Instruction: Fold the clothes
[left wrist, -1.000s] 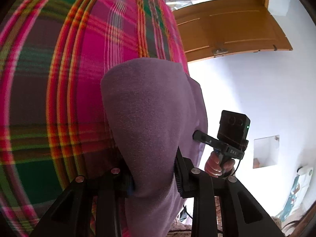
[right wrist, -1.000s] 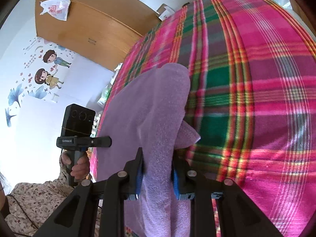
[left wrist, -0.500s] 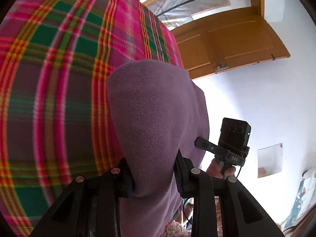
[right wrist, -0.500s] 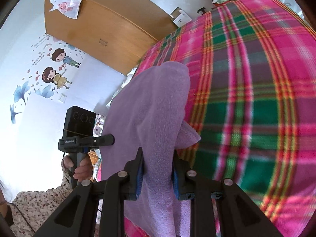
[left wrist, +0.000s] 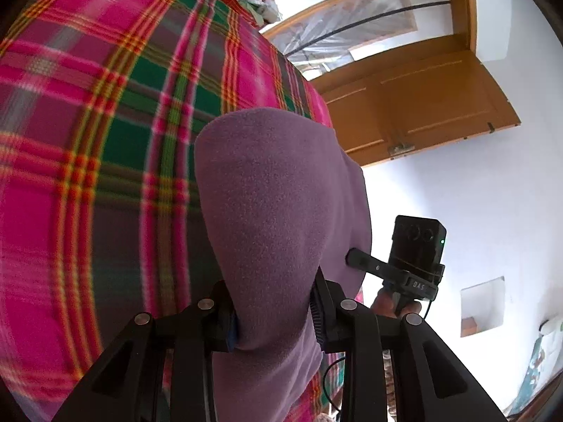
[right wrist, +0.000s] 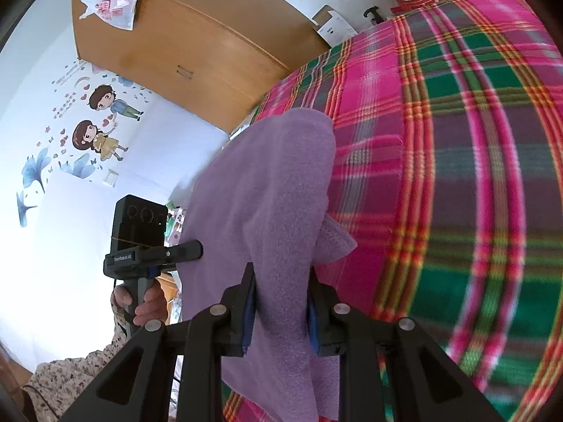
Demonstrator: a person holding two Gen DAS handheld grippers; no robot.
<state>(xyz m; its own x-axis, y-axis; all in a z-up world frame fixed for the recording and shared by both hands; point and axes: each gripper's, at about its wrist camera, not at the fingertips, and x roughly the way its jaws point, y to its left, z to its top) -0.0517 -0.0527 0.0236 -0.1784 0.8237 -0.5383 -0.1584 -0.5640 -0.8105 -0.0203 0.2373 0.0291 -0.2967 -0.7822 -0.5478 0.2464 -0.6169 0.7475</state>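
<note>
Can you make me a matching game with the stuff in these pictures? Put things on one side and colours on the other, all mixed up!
Things:
1. garment held by both grippers
2. blanket
3. wardrobe
4. plastic bag on the wardrobe

Colours:
A. brown wood
B. white with red print
C. purple
D. pink and green checks

Pairs: 1-C, 2-D, 3-A, 4-B

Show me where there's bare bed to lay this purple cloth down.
The pink-and-green plaid blanket lies bare ahead of both tools. The left tool and right tool each clamp the purple fleece cloth. Crowded only at the far edge: cardboard boxes and clutter.
</note>
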